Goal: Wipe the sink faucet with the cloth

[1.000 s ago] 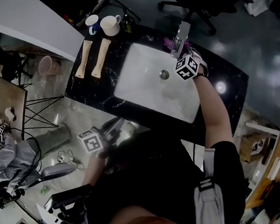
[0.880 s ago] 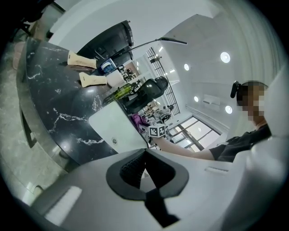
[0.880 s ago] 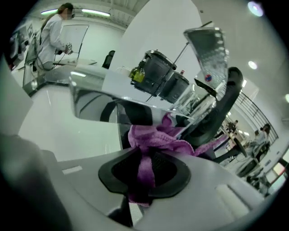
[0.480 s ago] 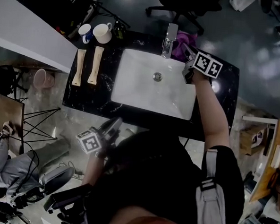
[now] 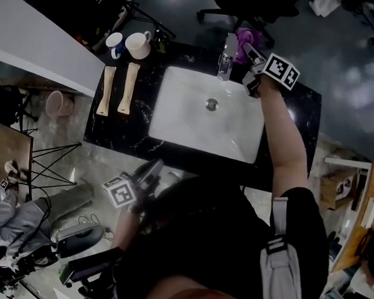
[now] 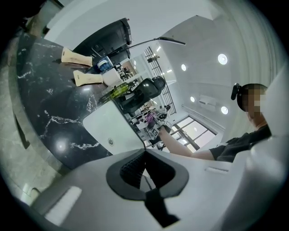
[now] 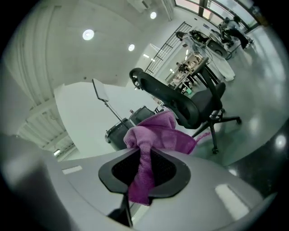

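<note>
Counter (image 5: 129,120): black marble, near edge hidden under person's body. Sink (image 5: 195,118): white, set in counter. Faucet (image 5: 227,55): at sink's back rim, long axis across rim, spout toward basin; base hard to make out. Left gripper (image 5: 153,170): low, off counter, jaws together, empty. Right gripper (image 5: 250,53): just right of faucet, clamped on cloth (image 5: 246,37). Cloth purple, probably clear of faucet; strip runs along jaws, bunch beyond tips.
</note>
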